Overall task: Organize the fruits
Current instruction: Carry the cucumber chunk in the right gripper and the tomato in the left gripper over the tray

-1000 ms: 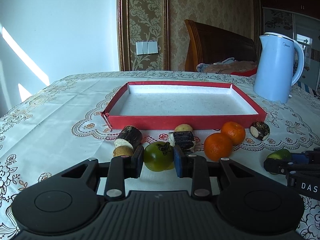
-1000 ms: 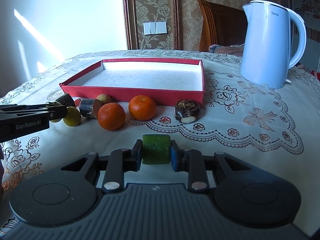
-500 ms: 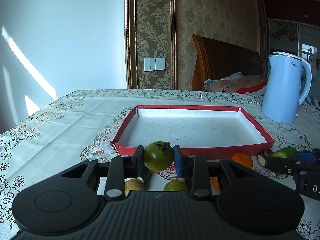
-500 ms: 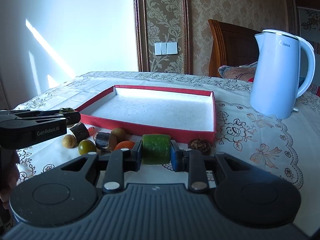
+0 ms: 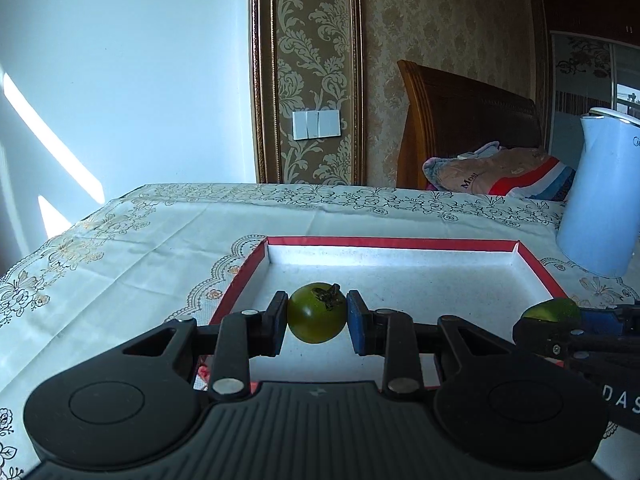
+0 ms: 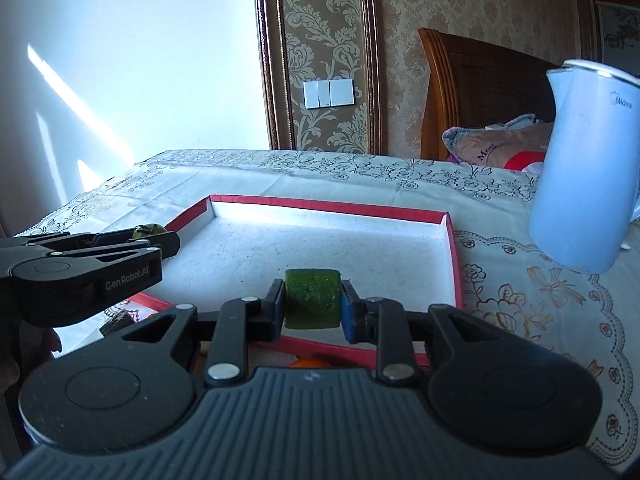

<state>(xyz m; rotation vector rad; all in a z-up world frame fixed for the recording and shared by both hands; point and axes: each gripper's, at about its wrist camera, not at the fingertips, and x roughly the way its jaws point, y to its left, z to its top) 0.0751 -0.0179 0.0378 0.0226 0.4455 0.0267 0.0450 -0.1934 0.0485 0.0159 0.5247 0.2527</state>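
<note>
My left gripper [image 5: 317,314] is shut on a dark green tomato [image 5: 316,316] with a dry stalk, held above the near left part of the red tray [image 5: 240,276]. My right gripper [image 6: 313,300] is shut on a green cut fruit piece [image 6: 312,298], held over the near edge of the same red tray [image 6: 454,256]. The tray's white floor is bare. In the left wrist view the right gripper with its green piece [image 5: 554,310] shows at the right edge. The right wrist view has the left gripper's black body [image 6: 92,264] at the left.
A pale blue kettle [image 6: 580,168] stands on the tablecloth right of the tray. An orange fruit [image 6: 310,362] peeks out under my right gripper, in front of the tray. A wooden chair with a striped cloth bundle [image 5: 496,172] stands behind the table.
Both grippers rose from the table with their fruits and moved forward over the tray's near side. The loose fruits in front of the tray have dropped out of sight beneath the grippers.
</note>
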